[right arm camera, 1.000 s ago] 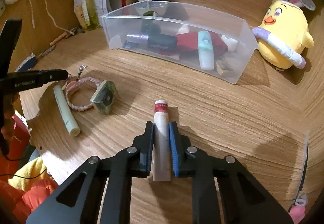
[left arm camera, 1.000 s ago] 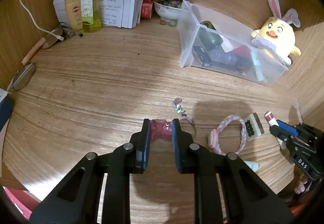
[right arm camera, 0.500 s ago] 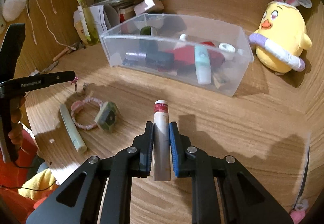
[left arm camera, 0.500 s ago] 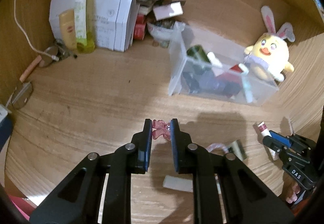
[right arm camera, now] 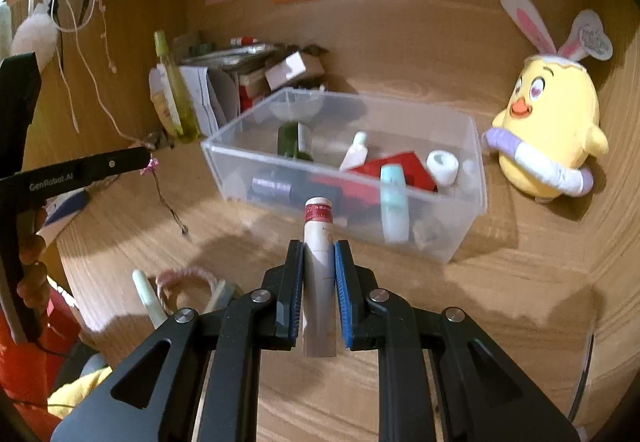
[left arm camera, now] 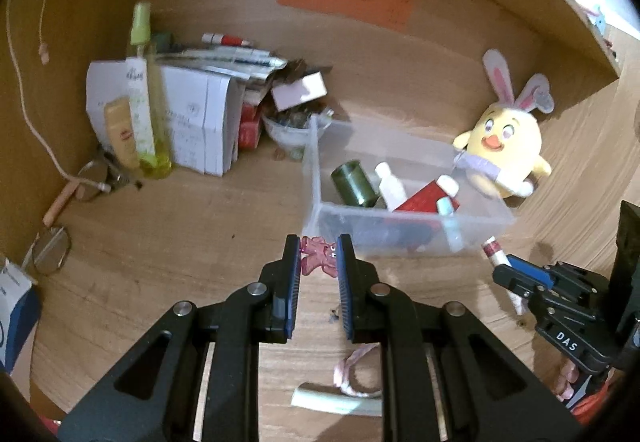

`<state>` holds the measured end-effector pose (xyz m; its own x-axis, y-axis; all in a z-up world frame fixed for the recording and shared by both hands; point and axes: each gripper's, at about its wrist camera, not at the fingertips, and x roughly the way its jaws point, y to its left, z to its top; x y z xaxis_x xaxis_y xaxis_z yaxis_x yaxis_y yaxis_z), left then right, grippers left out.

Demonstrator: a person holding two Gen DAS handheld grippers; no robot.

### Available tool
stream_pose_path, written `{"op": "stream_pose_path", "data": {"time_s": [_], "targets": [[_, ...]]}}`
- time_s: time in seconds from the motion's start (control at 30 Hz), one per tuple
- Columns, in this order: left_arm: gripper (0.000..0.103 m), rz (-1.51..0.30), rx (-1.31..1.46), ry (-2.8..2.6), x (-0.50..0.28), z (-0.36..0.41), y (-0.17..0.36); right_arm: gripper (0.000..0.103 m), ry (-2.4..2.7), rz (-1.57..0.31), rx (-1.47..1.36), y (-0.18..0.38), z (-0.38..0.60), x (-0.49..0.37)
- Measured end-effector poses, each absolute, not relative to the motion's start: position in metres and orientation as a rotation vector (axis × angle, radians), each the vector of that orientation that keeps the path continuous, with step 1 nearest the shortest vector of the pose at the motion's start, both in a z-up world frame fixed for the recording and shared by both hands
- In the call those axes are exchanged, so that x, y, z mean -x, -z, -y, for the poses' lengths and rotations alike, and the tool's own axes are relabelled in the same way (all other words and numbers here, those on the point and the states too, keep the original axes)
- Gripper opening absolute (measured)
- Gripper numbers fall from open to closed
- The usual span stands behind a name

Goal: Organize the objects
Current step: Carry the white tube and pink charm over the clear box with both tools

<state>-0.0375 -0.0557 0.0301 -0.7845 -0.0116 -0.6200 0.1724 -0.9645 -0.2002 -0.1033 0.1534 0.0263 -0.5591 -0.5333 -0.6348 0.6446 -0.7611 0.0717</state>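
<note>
Just in front of the clear bin [left arm camera: 404, 230], at its near-left corner: a small pink charm [left arm camera: 318, 255], pinched between the blue pads of the left hand-held gripper [left arm camera: 319, 262] and held up off the wooden surface [left arm camera: 180, 242]. From the right wrist view, a thin chain with a small pendant [right arm camera: 170, 208] hanging below that charm, clear of the wood.

Before the bin's near long wall: a white tube with a dark red cap [right arm camera: 319, 242], clamped upright between the pads of the right hand-held gripper [right arm camera: 319, 266], cap end pointing at the bin and the tube's lower end sticking out behind the pads.

Inside the bin: a dark green cylinder [left arm camera: 354, 184], a small white bottle [left arm camera: 391, 188], a red box [left arm camera: 420, 200], a pale teal tube [right arm camera: 394, 208], a white roll [right arm camera: 442, 166] and darker items along the bottom, too blurred to name.

Right of the bin, touching or nearly touching its far end: a yellow chick plush with bunny ears [left arm camera: 504, 140].

Left of the bin, against the back wall: a yellow-green spray bottle [left arm camera: 146, 110], white paper boxes [left arm camera: 200, 122], a stack of papers and pens.

Well in front of the bin, on the surface near its edge: a pink braided ring [right arm camera: 184, 282] and a pale green stick [right arm camera: 146, 296], lying side by side.
</note>
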Motion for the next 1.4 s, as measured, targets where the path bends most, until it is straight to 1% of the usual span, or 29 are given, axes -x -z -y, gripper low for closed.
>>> {"op": "stream_pose_path", "data": {"time_s": [0.47,0.8,0.93,1.17,1.4], "targets": [[0.017,-0.326,-0.902,2.957,0.059,0.035,-0.064,0.014,2.329,-0.181,-0.714,-0.069,-0.137,0.120],[0.017,-0.337,-0.835,3.025,0.084,0.029,-0.086,0.014,2.349,-0.150,-0.710,-0.080,-0.131,0.154],[0.017,-0.358,-0.814,3.038,0.094,0.029,-0.092,0.014,2.379,-0.167,-0.682,-0.090,-0.133,0.164],[0.017,-0.372,-0.840,3.035,0.115,0.028,-0.086,0.014,2.404,-0.203,-0.681,-0.094,-0.132,0.184],[0.017,-0.392,-0.948,3.001,0.140,0.032,-0.062,0.014,2.401,-0.216,-0.783,-0.069,-0.128,0.209]]}}
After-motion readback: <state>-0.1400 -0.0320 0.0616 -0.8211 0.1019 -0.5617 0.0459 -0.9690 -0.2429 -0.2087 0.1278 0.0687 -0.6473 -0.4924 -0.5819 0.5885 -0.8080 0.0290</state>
